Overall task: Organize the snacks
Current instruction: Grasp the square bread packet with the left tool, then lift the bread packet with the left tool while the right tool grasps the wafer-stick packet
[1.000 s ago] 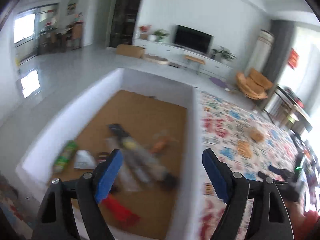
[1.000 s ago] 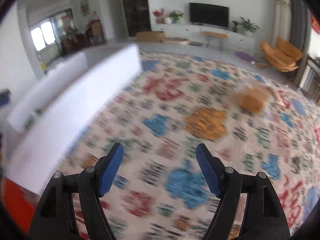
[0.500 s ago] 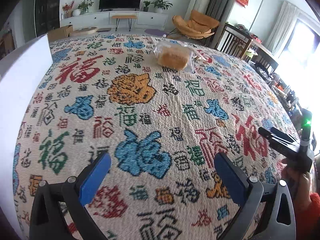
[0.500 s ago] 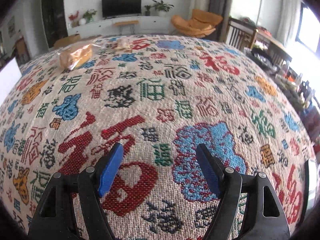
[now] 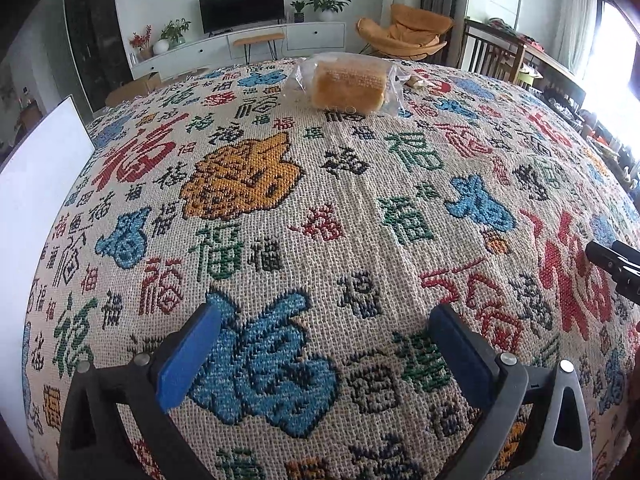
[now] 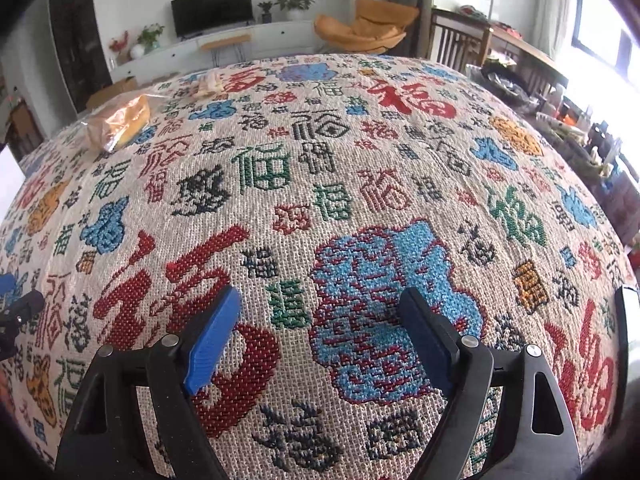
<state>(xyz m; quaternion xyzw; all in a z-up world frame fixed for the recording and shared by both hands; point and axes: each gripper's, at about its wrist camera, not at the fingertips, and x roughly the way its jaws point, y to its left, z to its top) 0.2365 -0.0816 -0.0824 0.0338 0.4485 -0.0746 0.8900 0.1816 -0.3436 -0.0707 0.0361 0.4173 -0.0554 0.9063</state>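
Observation:
A loaf of bread in a clear bag lies at the far side of the patterned tablecloth, well beyond my left gripper, which is open and empty over the cloth. The same bagged bread shows at the far left in the right wrist view, with a small pale wrapped snack behind it. My right gripper hovers over the cloth with nothing between its blue pads, its jaws opening. Its black tip pokes in at the right edge of the left wrist view.
A white box wall stands along the left edge of the table. Beyond the table are a TV stand, an orange lounge chair and wooden chairs at the right. A cluttered side table sits far right.
Both grippers swung right from the white box with snacks onto the patterned cloth and sank toward it. The left jaws widened; the right jaws widened slightly. The bagged bread now looks nearer.

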